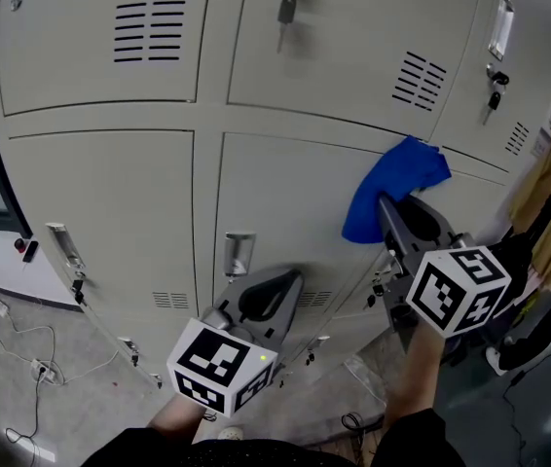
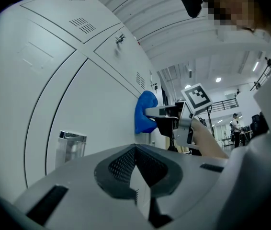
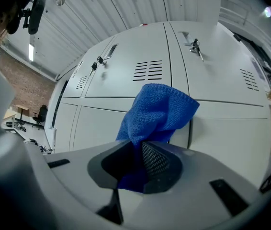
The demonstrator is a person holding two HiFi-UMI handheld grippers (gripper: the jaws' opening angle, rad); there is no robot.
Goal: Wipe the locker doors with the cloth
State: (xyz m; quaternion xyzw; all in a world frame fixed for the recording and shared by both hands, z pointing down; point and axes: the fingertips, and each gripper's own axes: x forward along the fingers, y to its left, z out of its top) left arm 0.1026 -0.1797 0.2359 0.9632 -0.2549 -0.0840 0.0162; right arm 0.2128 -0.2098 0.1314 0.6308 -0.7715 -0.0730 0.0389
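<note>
A blue cloth (image 1: 392, 188) is pressed against a lower locker door (image 1: 295, 202) near its upper right corner. My right gripper (image 1: 389, 205) is shut on the cloth (image 3: 155, 115), which bunches out past its jaws onto the grey door (image 3: 121, 121). My left gripper (image 1: 290, 280) hangs lower, in front of the same door beside its metal handle (image 1: 238, 254); its jaws are together with nothing between them. In the left gripper view the cloth (image 2: 145, 111) and the right gripper (image 2: 150, 112) show ahead against the lockers.
The grey lockers have vents (image 1: 149, 30), keys in locks (image 1: 286, 8) and handles (image 1: 500, 25). Cables and a power strip (image 1: 40, 368) lie on the floor at left. Brown clothing (image 1: 548, 202) hangs at right.
</note>
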